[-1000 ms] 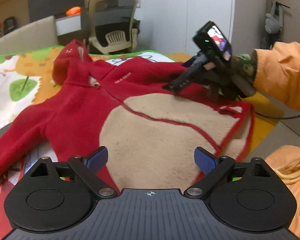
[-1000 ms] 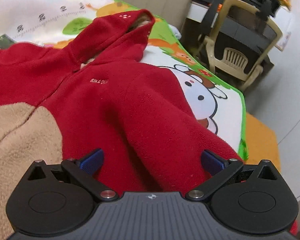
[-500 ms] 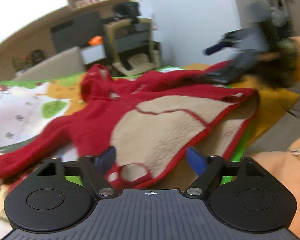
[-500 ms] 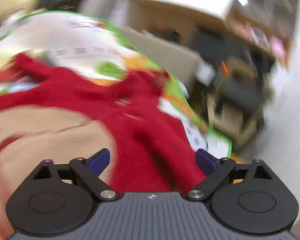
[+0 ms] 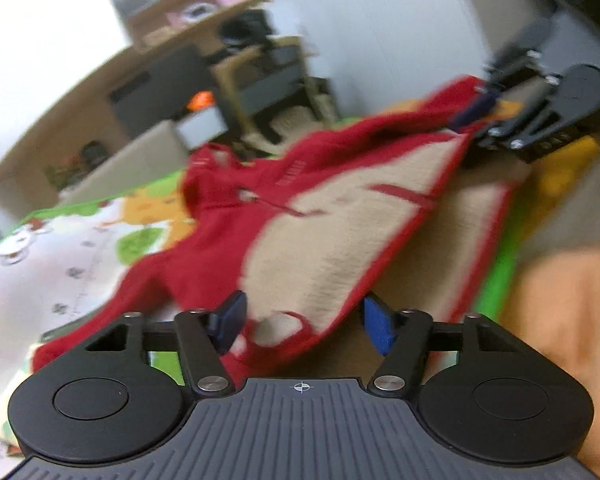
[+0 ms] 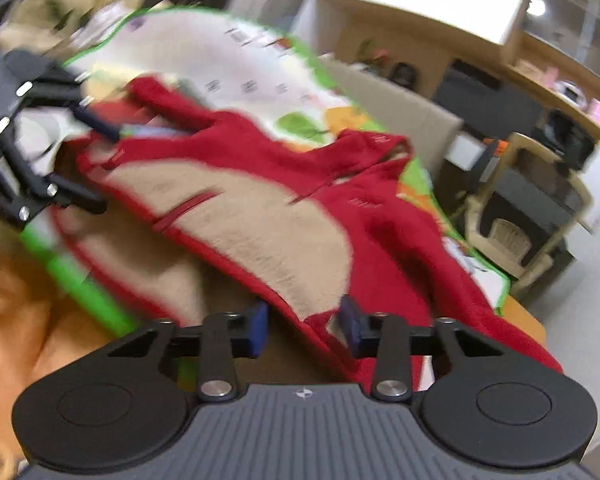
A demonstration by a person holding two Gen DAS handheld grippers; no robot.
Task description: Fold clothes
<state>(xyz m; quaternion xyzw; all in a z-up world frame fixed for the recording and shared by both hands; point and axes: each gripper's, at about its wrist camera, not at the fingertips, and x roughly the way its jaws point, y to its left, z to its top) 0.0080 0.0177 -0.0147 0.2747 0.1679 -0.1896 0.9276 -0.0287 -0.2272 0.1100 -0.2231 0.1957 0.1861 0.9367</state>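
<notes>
Hanging between both hand-held grippers: red jacket (image 5: 340, 216).

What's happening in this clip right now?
A person holds two grippers on a red and beige fleece hoodie lying on a cartoon play mat. The left gripper and right gripper each have the bottom hem between their jaws, lifting it. Frames are motion-blurred; nothing looks folded yet.
</notes>
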